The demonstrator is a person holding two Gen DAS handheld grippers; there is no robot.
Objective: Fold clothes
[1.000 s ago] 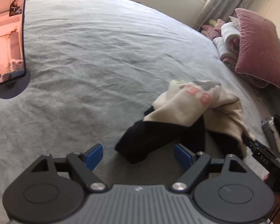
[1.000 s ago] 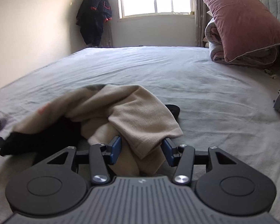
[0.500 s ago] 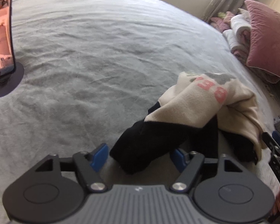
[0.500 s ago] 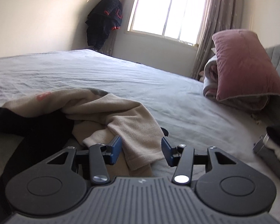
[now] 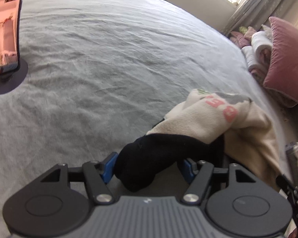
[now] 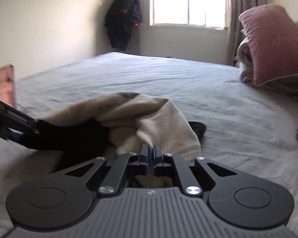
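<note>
Grey bed (image 5: 109, 59) carries crumpled cream-and-black garment (image 5: 212, 119). Right tool (image 6: 151, 152) has just closed, pinching cream hem. Left tool (image 5: 147, 167) spread around black sleeve (image 5: 149, 158), pads seemingly not pressing. Step: grasping corners. Next: close left, lift, spread flat.

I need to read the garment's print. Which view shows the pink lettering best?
The left wrist view: the pink lettering lies facing the camera on the cream garment. The right wrist view gives only a blurred pink smudge.
</note>
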